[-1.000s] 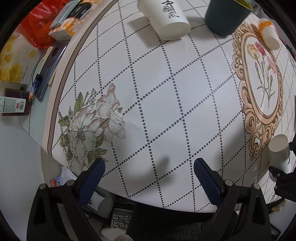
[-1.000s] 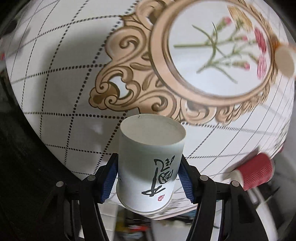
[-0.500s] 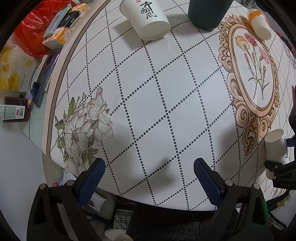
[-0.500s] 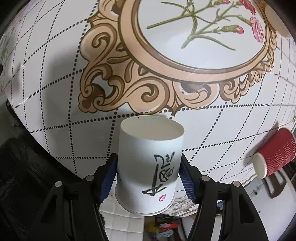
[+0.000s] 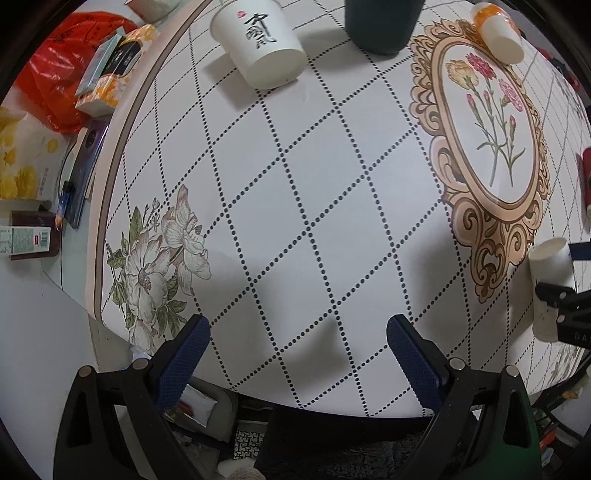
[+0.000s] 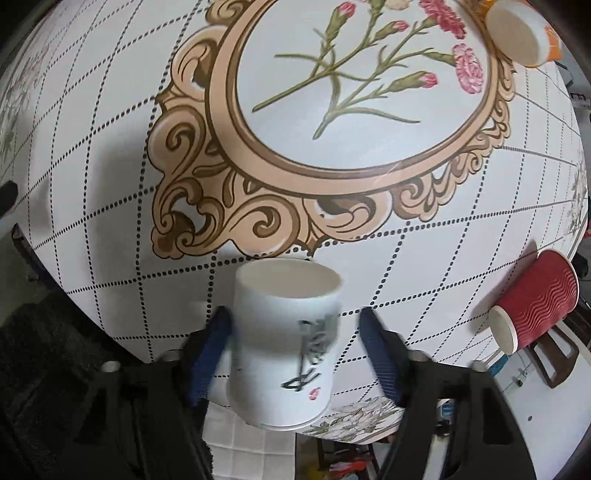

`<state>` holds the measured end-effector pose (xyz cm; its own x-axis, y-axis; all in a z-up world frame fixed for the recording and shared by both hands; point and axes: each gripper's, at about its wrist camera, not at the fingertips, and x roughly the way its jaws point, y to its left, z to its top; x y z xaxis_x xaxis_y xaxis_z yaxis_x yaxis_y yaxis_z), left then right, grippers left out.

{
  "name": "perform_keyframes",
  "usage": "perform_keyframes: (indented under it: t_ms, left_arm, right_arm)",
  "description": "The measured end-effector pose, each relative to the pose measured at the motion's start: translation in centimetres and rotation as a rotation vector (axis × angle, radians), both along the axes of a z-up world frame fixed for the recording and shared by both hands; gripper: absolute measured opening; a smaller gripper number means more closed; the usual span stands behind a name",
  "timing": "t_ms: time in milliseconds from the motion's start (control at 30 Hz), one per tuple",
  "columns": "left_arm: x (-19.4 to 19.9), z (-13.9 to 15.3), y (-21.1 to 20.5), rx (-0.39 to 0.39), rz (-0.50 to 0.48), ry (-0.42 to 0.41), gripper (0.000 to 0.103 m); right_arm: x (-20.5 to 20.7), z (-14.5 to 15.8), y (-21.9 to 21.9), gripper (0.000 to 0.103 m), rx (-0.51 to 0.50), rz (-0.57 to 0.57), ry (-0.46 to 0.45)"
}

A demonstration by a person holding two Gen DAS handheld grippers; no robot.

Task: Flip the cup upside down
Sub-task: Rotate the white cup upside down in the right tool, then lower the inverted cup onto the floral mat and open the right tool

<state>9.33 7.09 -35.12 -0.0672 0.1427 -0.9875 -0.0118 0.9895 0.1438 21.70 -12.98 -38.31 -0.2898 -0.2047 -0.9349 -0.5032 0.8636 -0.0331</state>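
Observation:
A white paper cup [image 6: 284,339] with black brush writing stands base-up between the fingers of my right gripper [image 6: 295,350], near the table's front edge. The jaws have spread: a gap shows between the right finger [image 6: 380,354] and the cup wall, and the left finger [image 6: 208,354] is at or just off the wall. The cup is motion-blurred. It also shows at the right edge of the left wrist view [image 5: 550,280]. My left gripper [image 5: 297,354] is open and empty above the tablecloth's front edge.
A red ribbed cup [image 6: 535,302] lies on its side at the right. An orange and white cup [image 6: 521,33] lies at the far right. A second white cup [image 5: 262,40] and a dark green cup [image 5: 380,26] stand at the back. Boxes and a red bag [image 5: 66,85] sit left.
My right gripper's jaws have opened off the white cup, which was clamped before. Both views have moved in over the table; the cup now looks blurred.

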Motion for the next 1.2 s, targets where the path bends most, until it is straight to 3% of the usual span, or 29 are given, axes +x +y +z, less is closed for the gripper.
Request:
perform_keyframes:
  t_ms: [167,333,533,700,900,1200]
  left_arm:
    - [0.5,0.7,-1.6,0.0,-0.019,-0.003,0.098]
    - [1.3,1.2,-3.1,-0.005,-0.032,-0.005,0.098]
    - [2.4,1.3,-4.4,-0.023,-0.048,-0.005,0.098]
    - [3.1,1.4,-6.1,-0.016,-0.083,-0.01,0.098]
    - [3.4,1.3,-7.7,-0.012,-0.115,-0.013,0.098]
    - [3.2,2.3,-8.1,-0.019,-0.138,-0.042,0.098]
  right_arm:
    - [0.4,2.6,-1.0,0.062,0.019,-0.026,-0.085]
    - [0.7,6.2,-1.8,0.062,0.085,-0.103,-0.248]
    - [1.2,9.6,-3.6,0.062,0.211,-0.275,-0.559]
    - [-0.6,8.8,-3.0,0.062,0.295,-0.376,-0.781]
    - [-1.9,7.5,-2.3,0.062,0.3,-0.376,-0.84]
    - [-2.9,7.8,-2.1,0.062,0.293,-0.404,-0.82]
